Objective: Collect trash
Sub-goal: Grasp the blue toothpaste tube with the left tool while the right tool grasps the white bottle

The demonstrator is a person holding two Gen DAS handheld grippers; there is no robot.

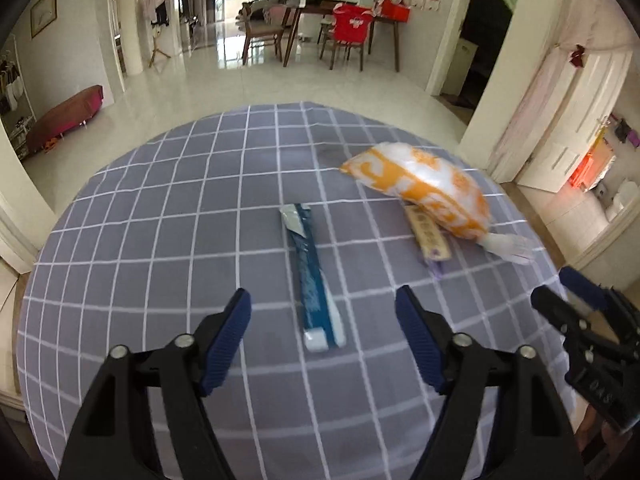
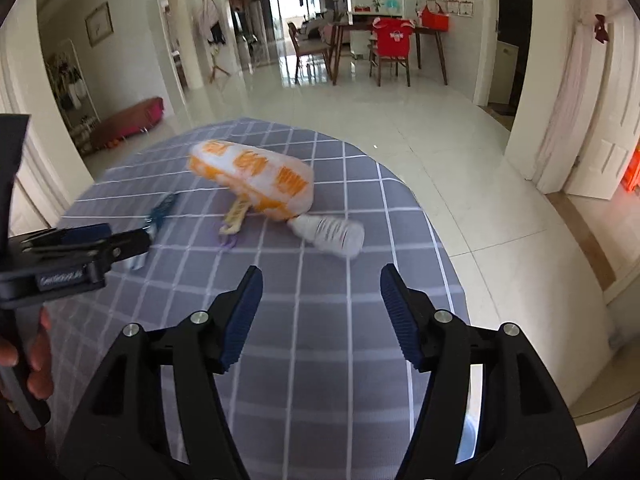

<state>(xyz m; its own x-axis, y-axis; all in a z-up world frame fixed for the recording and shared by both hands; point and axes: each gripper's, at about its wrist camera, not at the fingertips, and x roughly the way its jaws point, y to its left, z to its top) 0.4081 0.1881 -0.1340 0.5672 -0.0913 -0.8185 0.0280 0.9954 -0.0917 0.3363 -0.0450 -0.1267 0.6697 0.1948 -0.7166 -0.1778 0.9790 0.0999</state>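
Evidently the approach was the step in hand: nothing had been picked up, and all the trash lay on the grey checked tablecloth (image 1: pixel 160 240). The left gripper (image 1: pixel 323 320) hung with its jaws apart and empty, straddling the near end of the blue sachet (image 1: pixel 314 280). The right gripper (image 2: pixel 321 300) was likewise apart and empty, above bare cloth short of the small white bottle (image 2: pixel 332 234).

The sachet was a flat strip whose long axis ran almost straight away from the left gripper, its pale sealed end nearest the fingers. The next move would probably call for lowering onto it and closing across its narrow width; being thin and flat, it could slip under the pads.

The orange-and-white packet (image 1: pixel 424 188) lay farther back with its long axis diagonal, partly over a yellowish wrapper (image 1: pixel 430 236). The bottle lay on its side just beside the packet, neck toward it.
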